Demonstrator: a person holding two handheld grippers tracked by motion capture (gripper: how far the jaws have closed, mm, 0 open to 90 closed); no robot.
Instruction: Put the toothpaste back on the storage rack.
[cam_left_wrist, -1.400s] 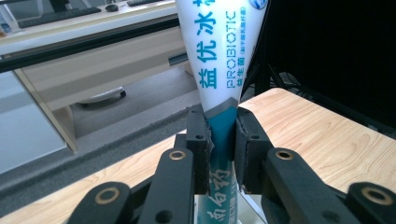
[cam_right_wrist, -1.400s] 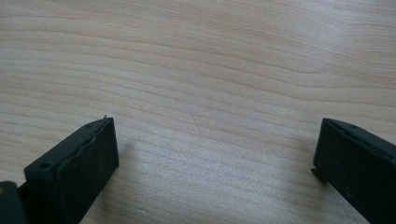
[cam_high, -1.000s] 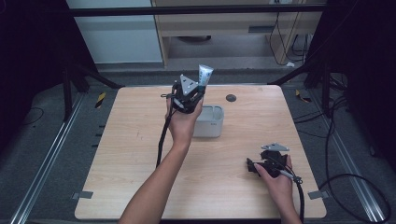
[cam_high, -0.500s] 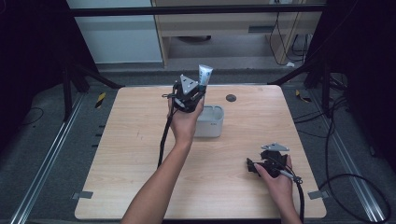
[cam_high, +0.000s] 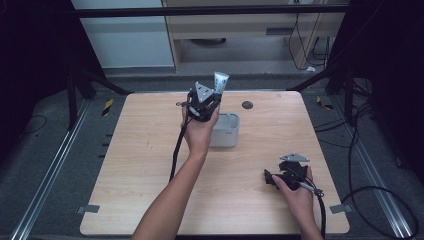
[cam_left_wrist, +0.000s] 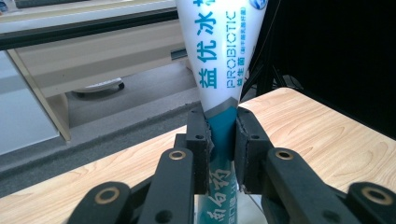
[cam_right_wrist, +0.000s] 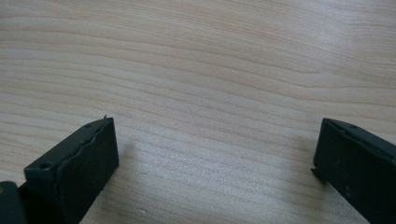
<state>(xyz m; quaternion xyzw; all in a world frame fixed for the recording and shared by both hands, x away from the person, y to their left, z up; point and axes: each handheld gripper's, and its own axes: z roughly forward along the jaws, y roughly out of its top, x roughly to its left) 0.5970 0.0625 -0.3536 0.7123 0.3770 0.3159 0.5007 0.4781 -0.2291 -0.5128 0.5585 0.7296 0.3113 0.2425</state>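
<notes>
Pale wooden desk in a dim room. Left gripper clamped on a toothpaste tube, held upright over the grey box. Right gripper apart, resting low. Probably mid-transfer; next, lowering into the box.

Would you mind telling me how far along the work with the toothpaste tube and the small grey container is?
Done: the left gripper is shut on the white and teal toothpaste tube, lifted clear of the light wooden table. In hand: the tube hangs upright above the small grey rectangular container. Left: probably lowering it in and letting go. The right gripper rests open on the table, holding nothing.
</notes>
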